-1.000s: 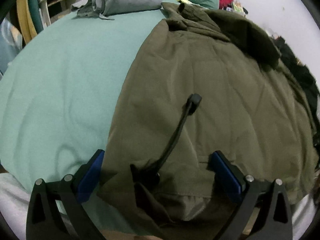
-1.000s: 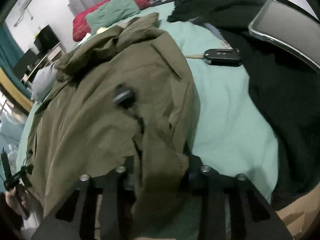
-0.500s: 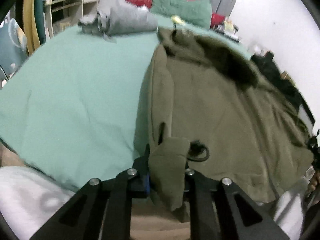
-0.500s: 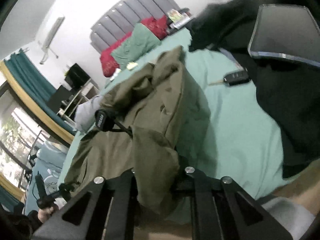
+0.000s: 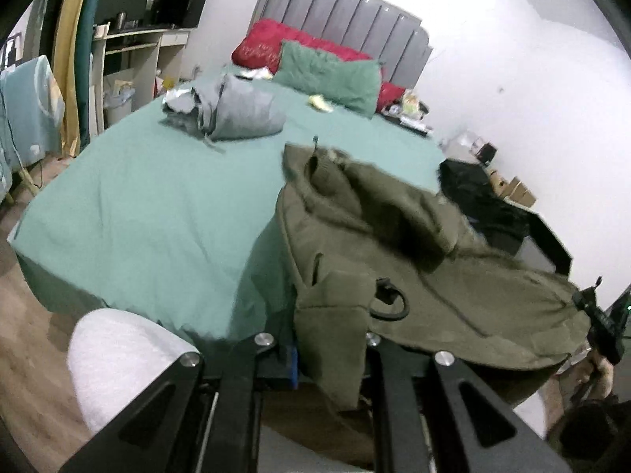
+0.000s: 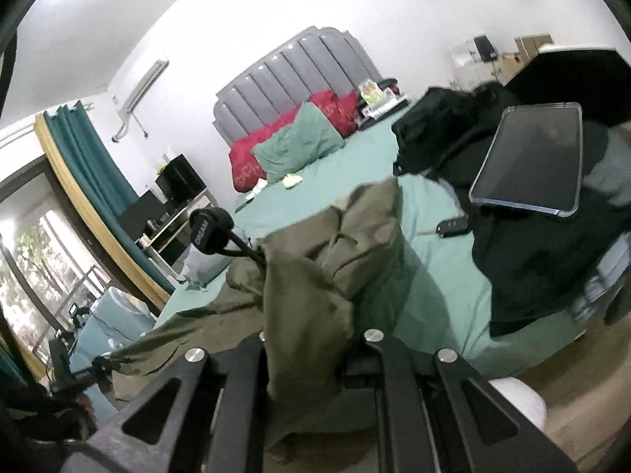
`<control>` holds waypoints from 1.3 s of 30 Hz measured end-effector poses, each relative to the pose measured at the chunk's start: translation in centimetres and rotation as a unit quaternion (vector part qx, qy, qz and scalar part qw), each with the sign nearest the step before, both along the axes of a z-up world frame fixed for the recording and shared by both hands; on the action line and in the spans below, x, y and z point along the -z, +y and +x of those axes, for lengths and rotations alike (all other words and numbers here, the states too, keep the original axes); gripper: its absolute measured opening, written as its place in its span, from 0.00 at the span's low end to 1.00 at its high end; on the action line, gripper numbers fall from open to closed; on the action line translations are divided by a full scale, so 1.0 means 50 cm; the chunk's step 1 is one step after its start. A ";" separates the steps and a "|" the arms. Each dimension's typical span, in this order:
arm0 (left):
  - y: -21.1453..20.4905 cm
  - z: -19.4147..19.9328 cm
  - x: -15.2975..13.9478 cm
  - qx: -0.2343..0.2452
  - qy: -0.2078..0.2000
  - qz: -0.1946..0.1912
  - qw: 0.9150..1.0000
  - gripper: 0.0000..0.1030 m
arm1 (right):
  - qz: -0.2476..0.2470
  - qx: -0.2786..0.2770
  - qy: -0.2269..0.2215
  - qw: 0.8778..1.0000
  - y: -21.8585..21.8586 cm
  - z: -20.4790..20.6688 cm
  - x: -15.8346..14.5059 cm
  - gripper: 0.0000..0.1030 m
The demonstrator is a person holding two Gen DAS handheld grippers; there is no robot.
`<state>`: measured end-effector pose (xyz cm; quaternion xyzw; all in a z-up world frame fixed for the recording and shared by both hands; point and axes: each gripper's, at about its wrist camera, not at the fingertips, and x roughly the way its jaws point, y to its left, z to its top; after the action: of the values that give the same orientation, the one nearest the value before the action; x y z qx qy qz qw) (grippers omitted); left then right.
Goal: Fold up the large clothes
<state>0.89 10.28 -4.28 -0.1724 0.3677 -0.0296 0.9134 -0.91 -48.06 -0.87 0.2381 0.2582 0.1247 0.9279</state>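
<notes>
An olive green jacket [image 5: 414, 244] lies on the green bed sheet [image 5: 150, 205], its near hem raised off the bed. My left gripper [image 5: 329, 351] is shut on one hem corner, next to a black drawcord loop [image 5: 388, 303]. My right gripper [image 6: 303, 358] is shut on the other hem corner of the jacket [image 6: 315, 276], where a black cord toggle [image 6: 209, 228] sticks up. The right gripper also shows at the right edge of the left wrist view [image 5: 599, 323].
A folded grey garment [image 5: 232, 110] lies at the far left of the bed. Red and green pillows [image 5: 327, 71] rest at the headboard. Black clothes [image 6: 532, 244], a tablet [image 6: 532, 161] and a car key [image 6: 451, 228] lie on the right side.
The left gripper closed on the hem corner. Both grippers then lifted the jacket's near edge up and back, so the views tilted toward the headboard.
</notes>
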 end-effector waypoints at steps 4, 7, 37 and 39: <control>0.014 -0.019 -0.059 -0.003 -0.025 -0.022 0.999 0.11 | -0.005 -0.003 -0.020 1.000 0.002 -0.036 -0.060 0.10; 0.028 -0.004 -0.087 -0.009 -0.045 -0.047 0.998 0.11 | 0.017 0.001 -0.033 0.999 0.002 -0.026 -0.086 0.10; 0.085 0.925 0.133 -0.099 0.022 -0.088 0.991 0.81 | -0.059 0.147 -0.006 0.987 0.033 0.918 0.097 0.96; 0.118 0.922 0.161 -0.128 0.015 -0.110 0.986 0.88 | -0.054 0.147 0.003 0.988 0.013 0.946 0.116 0.99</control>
<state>46.98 16.17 -12.31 -0.3179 0.3506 0.0496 0.8795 46.40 -47.43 -6.67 0.2232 0.2291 -0.0279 0.9471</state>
